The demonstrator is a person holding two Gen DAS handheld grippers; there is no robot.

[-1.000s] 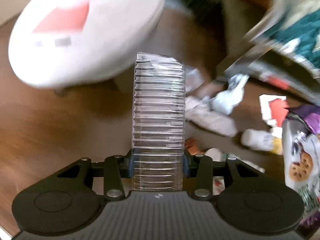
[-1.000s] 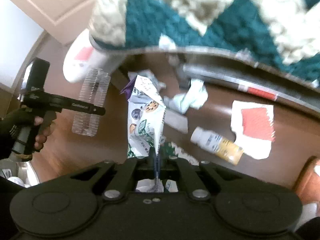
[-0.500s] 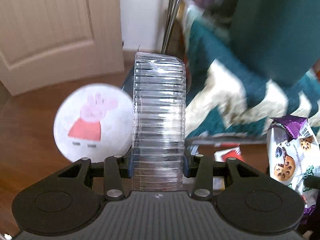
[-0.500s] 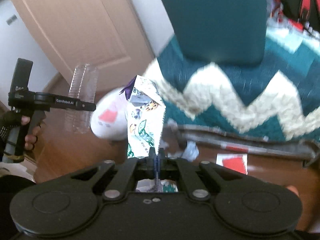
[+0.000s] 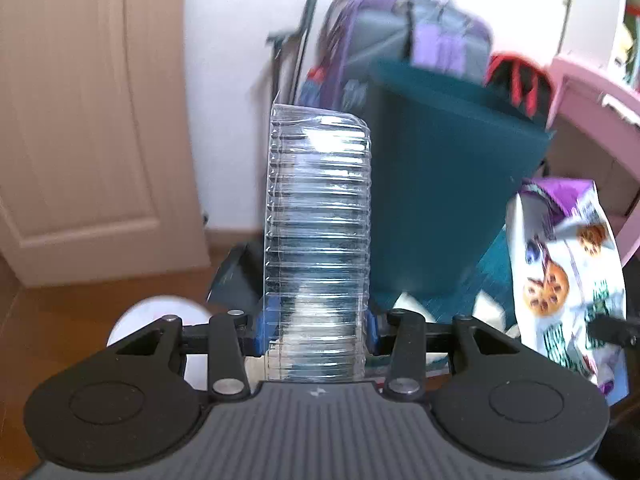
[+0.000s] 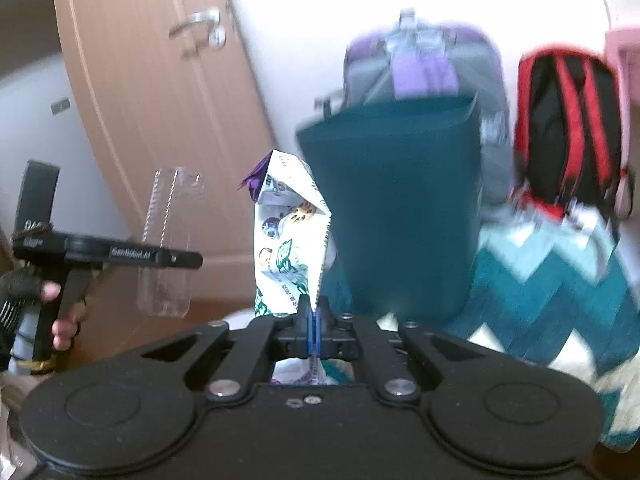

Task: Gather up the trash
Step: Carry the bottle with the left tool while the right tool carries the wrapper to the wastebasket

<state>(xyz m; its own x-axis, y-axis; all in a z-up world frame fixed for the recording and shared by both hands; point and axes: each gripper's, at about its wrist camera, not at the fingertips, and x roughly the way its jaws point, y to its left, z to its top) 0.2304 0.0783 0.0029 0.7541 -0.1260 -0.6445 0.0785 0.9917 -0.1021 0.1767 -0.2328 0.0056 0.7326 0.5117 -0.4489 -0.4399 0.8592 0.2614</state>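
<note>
My views: bright daylight, white wall (image 5: 240, 40) blown out at top. Background smeared by motion blur; teal chair back (image 6: 400, 208) soft-edged. Door (image 6: 160, 120) bows from fisheye. Dark corners. Glare streaks on clear ribbed tray (image 5: 318, 240).

R tool (image 6: 314, 322) pinching snack bag (image 6: 290, 236), upright

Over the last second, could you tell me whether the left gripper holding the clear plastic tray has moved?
Yes. The left gripper, shut on the clear plastic tray, has lifted and tipped upward: the round white stool sank from the top of its view to the bottom.
</note>
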